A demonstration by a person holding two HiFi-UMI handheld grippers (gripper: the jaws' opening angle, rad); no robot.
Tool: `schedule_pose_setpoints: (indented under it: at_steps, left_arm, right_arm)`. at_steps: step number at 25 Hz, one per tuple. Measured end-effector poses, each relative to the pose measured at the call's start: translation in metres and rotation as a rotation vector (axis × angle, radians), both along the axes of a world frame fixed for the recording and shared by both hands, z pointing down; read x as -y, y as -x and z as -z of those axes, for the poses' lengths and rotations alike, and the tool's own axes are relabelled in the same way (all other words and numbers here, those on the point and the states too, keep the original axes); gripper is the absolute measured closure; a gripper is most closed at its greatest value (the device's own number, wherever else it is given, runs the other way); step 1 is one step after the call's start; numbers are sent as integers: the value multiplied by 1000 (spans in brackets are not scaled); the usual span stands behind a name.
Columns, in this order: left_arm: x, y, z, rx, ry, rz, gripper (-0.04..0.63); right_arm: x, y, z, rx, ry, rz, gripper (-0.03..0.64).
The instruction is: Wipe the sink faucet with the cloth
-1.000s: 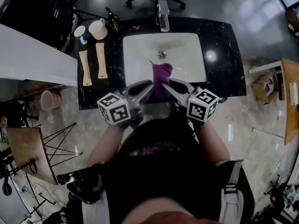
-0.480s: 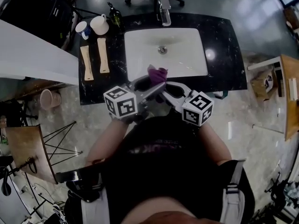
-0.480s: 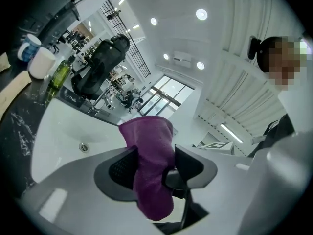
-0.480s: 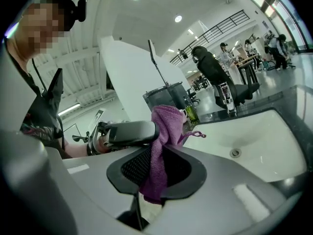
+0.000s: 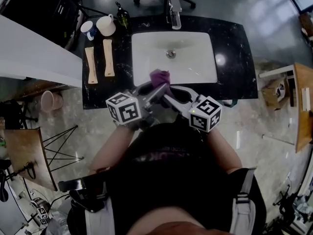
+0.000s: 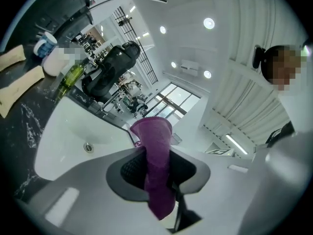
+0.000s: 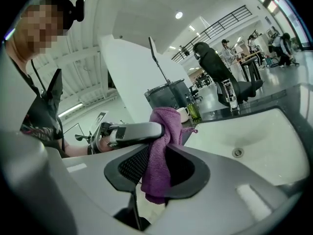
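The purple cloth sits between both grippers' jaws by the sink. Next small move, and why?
Probably draw the right gripper back off the cloth. Its jaws are opening, while those of the left gripper are closing on the cloth, so the left looks set to carry it to the faucet.

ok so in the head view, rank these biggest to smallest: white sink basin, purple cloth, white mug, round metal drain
1. White sink basin, clearly largest.
2-3. Purple cloth and white mug: about alike; the cloth is nearer the camera and partly hidden, so unranked.
4. Round metal drain, smallest.
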State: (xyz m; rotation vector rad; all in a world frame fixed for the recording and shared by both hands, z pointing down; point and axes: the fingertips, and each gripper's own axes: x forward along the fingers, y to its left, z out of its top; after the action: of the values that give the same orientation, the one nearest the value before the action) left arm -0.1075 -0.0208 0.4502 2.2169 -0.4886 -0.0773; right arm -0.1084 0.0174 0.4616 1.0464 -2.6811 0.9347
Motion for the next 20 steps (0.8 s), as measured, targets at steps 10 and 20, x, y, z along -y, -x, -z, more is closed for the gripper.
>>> schedule_pose_setpoints:
  at_steps: [10,20]
  left_arm:
    - [53,36,5,-4,-25,133,500]
    - [163,13,33,36,-167,159,499]
  right_arm:
    - [3,-63,21,201,19,-183,604]
    - [4,-121,26,215,26,-278,604]
